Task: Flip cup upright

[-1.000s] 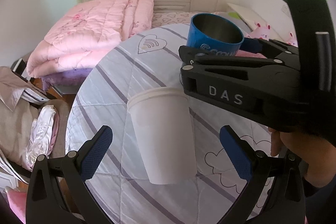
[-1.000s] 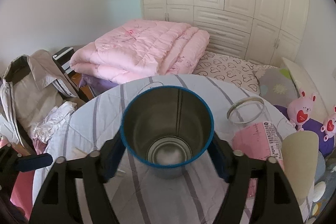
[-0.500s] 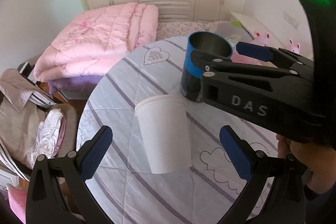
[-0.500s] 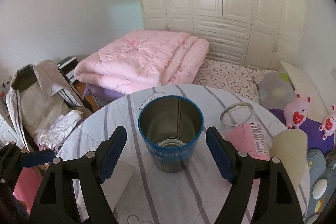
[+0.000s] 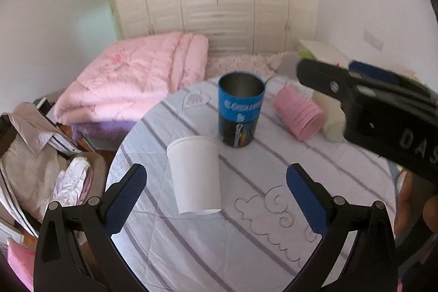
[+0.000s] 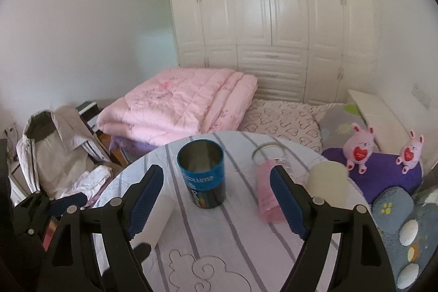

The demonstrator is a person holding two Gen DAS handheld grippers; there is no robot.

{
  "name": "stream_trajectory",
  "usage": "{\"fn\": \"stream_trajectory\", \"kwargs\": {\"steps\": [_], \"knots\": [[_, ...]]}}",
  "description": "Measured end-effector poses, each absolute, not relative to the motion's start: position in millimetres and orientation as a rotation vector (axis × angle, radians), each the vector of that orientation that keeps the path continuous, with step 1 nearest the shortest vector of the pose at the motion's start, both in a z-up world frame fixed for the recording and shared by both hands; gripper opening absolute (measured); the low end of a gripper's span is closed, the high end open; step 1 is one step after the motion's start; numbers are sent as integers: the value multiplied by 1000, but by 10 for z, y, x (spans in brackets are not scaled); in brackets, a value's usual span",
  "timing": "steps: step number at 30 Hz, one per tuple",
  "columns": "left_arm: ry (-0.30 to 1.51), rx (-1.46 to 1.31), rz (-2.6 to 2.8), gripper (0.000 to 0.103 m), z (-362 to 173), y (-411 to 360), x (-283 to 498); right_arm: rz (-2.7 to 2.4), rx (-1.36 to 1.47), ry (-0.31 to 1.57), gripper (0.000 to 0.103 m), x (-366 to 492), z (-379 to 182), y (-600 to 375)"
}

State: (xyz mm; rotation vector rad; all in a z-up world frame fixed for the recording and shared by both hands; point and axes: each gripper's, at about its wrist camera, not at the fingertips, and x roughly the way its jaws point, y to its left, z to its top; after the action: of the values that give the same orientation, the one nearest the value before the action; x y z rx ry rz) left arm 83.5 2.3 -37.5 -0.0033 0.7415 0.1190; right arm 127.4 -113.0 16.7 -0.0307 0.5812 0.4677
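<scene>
A blue metal cup stands upright on the round table, mouth up, free of both grippers. A white paper cup stands upside down in front of it, in line with my open, empty left gripper; in the right wrist view it is partly behind the left finger. My right gripper is open and empty, pulled back from the blue cup; its black body shows at the right of the left wrist view.
A pink ribbed cup and a cream cup lie on their sides on the striped tablecloth. A glass jar rim sits behind. A bed with a pink quilt lies beyond the table.
The right gripper opened, let go of the blue cup standing upright on the table and drew back. The left gripper also drew back from the white cup.
</scene>
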Motion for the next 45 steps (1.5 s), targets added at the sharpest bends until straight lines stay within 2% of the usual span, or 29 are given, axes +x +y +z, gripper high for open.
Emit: {"fn": "stream_trajectory", "kwargs": {"steps": [9,16,45], "knots": [[594,-13,115,103,-171,-174,572,359,-32,354,83,761,308,-1478],[504,-25,101,103,-124,-260,438,285,15,254,83,522,345,-1712],[516,-21,113,103,-95,-315,420,237,13,293,83,395,317,-1798]]}}
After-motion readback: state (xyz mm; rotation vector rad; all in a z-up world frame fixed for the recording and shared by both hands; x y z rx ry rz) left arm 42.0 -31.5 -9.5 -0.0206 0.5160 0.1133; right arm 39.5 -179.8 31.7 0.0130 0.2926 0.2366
